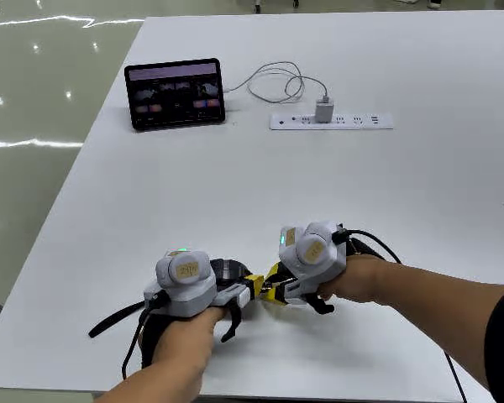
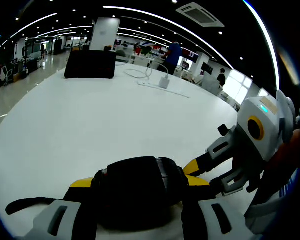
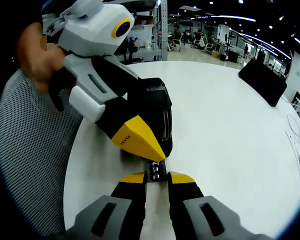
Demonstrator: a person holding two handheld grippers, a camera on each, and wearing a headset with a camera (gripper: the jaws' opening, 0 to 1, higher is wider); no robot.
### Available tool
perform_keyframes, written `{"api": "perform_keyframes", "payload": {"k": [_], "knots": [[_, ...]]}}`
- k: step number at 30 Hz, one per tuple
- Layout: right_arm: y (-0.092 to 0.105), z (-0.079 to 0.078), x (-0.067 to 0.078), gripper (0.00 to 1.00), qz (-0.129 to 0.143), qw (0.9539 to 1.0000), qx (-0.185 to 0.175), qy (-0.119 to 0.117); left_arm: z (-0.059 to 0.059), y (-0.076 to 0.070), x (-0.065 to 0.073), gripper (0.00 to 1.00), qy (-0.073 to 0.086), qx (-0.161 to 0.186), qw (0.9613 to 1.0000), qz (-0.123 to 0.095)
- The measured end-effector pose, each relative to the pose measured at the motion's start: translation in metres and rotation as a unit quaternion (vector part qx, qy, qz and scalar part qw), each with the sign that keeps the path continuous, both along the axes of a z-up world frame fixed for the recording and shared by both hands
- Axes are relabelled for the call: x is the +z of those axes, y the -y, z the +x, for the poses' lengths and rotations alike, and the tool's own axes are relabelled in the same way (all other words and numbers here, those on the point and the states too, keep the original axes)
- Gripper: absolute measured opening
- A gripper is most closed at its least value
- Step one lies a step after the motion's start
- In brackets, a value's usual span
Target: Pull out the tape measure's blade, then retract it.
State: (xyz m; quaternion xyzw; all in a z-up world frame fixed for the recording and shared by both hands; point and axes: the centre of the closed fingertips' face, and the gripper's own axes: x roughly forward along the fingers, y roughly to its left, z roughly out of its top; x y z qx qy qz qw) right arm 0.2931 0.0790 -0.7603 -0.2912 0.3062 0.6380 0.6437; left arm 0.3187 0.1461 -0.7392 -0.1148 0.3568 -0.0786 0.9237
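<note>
Black rounded tape measure [image 2: 135,197], gripped from both sides
Left gripper [image 2: 140,182] jaws clamp its case on the white counter [image 1: 319,185]; right gripper [image 3: 157,179] jaws pinch the short dark blade [image 3: 156,169].

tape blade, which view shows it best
Right gripper view: the blade sticks out of the black case, its markings visible, pinched by the right gripper. Head view shows that spot too small to tell. In the left gripper view the case hides it.

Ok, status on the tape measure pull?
Left gripper shut on tape measure. Right gripper shut on blade, barely out. Tablet and power strip far across table, not in the path.
</note>
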Motion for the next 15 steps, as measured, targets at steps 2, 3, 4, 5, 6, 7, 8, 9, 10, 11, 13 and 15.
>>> {"api": "perform_keyframes", "payload": {"k": [2, 3, 4, 5, 6, 7, 8, 9, 10, 11, 13, 15], "knots": [[0.0021, 0.0008, 0.0002, 0.12, 0.006, 1.0000, 0.000, 0.002, 0.0000, 0.0000, 0.0000, 0.64, 0.000, 0.002, 1.0000, -0.001], [0.0034, 0.0006, -0.0001, 0.12, 0.005, 1.0000, -0.003, 0.001, 0.0001, -0.0001, 0.0001, 0.64, 0.000, 0.002, 1.0000, -0.001], [0.0035, -0.0003, -0.0002, 0.12, 0.007, 1.0000, -0.002, 0.003, 0.0000, -0.0001, 0.0001, 0.64, 0.000, 0.002, 1.0000, -0.001], [0.0024, -0.0010, 0.0003, 0.11, 0.010, 0.9999, 0.003, 0.009, 0.0000, 0.0000, 0.0001, 0.64, -0.001, 0.001, 1.0000, -0.002], [0.0017, -0.0013, 0.0004, 0.11, 0.012, 0.9999, 0.003, 0.010, -0.0001, 0.0000, 0.0001, 0.64, -0.001, 0.000, 1.0000, -0.002], [-0.0008, 0.0004, 0.0005, 0.11, 0.016, 0.9998, 0.002, 0.007, -0.0002, 0.0000, 0.0002, 0.64, -0.001, -0.001, 1.0000, -0.002], [-0.0008, 0.0000, 0.0003, 0.11, 0.016, 0.9999, -0.002, 0.002, -0.0003, -0.0001, 0.0003, 0.64, -0.001, -0.002, 1.0000, -0.004], [-0.0015, 0.0008, 0.0003, 0.11, 0.016, 0.9999, -0.003, 0.001, -0.0004, -0.0003, 0.0005, 0.64, -0.001, -0.001, 1.0000, -0.006], [-0.0028, 0.0008, 0.0001, 0.10, 0.015, 0.9999, -0.004, 0.001, -0.0005, 0.0000, 0.0005, 0.64, -0.001, -0.001, 1.0000, -0.006], [-0.0030, 0.0006, -0.0001, 0.10, 0.012, 0.9999, -0.001, 0.003, -0.0005, 0.0001, 0.0006, 0.64, -0.001, -0.001, 1.0000, -0.006], [-0.0042, 0.0015, -0.0002, 0.10, 0.010, 0.9999, -0.002, 0.000, -0.0005, 0.0002, 0.0008, 0.64, -0.001, -0.001, 1.0000, -0.007], [-0.0059, 0.0020, -0.0002, 0.09, 0.013, 0.9998, -0.010, -0.008, -0.0005, 0.0001, 0.0009, 0.64, -0.001, -0.002, 1.0000, -0.009]]}}
